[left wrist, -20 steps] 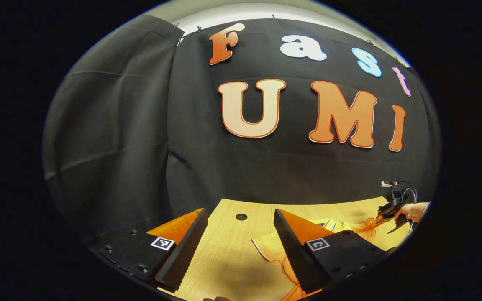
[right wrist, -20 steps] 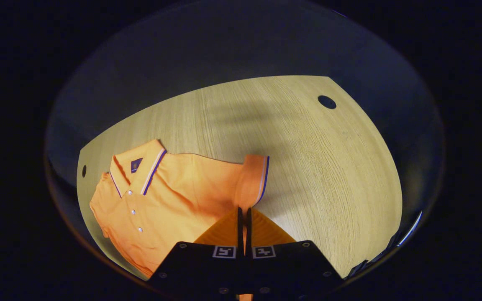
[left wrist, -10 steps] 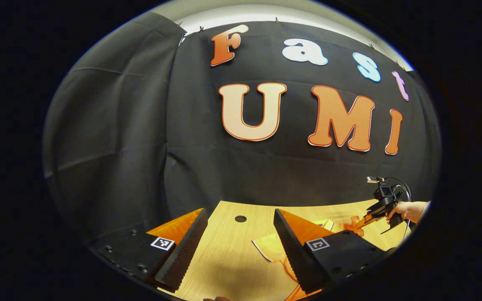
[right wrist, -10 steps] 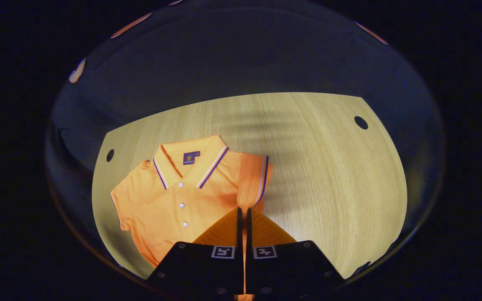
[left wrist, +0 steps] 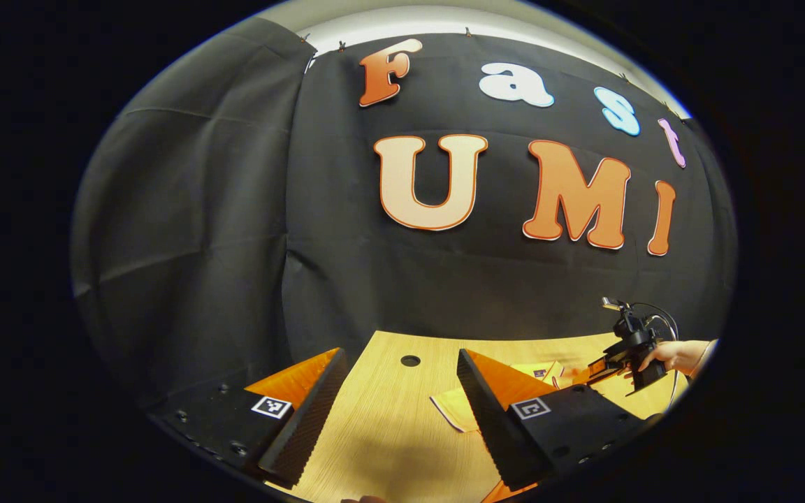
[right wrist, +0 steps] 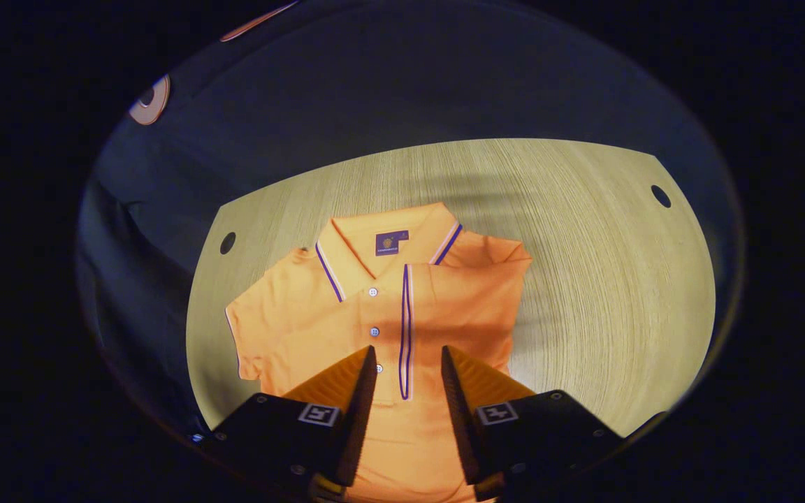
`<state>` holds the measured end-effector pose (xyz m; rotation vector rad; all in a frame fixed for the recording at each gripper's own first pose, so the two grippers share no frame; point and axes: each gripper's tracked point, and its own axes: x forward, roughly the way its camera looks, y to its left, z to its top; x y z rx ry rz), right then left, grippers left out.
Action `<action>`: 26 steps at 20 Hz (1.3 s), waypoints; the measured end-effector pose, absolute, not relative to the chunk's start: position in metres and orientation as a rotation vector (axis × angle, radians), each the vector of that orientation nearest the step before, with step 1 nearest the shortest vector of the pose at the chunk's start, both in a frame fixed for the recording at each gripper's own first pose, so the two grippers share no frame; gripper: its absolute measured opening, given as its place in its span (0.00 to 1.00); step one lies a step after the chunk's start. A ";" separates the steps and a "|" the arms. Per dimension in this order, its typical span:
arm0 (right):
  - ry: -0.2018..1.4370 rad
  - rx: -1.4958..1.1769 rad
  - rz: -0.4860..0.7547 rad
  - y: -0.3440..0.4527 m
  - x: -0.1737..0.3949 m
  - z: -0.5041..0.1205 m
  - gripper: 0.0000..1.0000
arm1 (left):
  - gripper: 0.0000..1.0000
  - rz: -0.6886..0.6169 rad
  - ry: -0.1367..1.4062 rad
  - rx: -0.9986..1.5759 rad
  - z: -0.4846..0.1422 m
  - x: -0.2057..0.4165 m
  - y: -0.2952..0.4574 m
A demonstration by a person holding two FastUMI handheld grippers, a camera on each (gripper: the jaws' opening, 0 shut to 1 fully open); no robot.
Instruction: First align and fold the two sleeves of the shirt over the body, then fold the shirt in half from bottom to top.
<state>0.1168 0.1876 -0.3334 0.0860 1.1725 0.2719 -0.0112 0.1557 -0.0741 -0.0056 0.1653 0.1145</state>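
Shirt (right wrist: 388, 314) lies flat on the desk (right wrist: 584, 279) in the right gripper view, collar (right wrist: 388, 241) toward 12 o'clock and buttons facing up. One sleeve (right wrist: 458, 300) now rests folded across the chest, its striped cuff running down the middle of the body just beside the button line. Half a second ago the right tool (right wrist: 408, 377) was clenched on that sleeve, carrying it in from the 3 o'clock side; now its fingers stand apart, released, hovering over the laid cuff with nothing between them. I judge the first sleeve fold done, and it looks fairly square to the body. The other sleeve (right wrist: 249, 335), at 9 o'clock of the shirt, still sticks out flat on the desk, so it is next. In the left gripper view the left tool (left wrist: 395, 412) is wide open and empty, held above bare desk, with an edge of the shirt (left wrist: 455, 409) just at 3 o'clock of it; farther off at 3 o'clock a hand (left wrist: 671, 355) holds the other tool above the shirt. The bottom-to-top fold is not yet begun.
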 end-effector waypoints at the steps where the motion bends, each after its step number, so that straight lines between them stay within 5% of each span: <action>1: 1.162 0.082 0.272 0.188 0.118 -0.332 0.70 | 0.98 0.112 0.169 -0.007 -0.075 -0.011 0.154; 3: 1.128 0.063 0.254 0.184 0.123 -0.331 0.99 | 0.98 0.084 0.204 -0.025 -0.082 -0.006 0.146; 11: 0.827 0.010 0.254 0.173 0.147 -0.270 0.99 | 0.98 0.024 0.352 -0.069 -0.117 0.040 0.111; 20: 0.679 -0.092 0.311 0.145 0.121 -0.215 0.99 | 0.98 0.002 0.930 -0.291 -0.277 0.097 0.072; 26: 0.690 -0.086 0.377 0.126 0.094 -0.203 0.99 | 0.98 0.090 1.154 -0.347 -0.349 0.135 0.064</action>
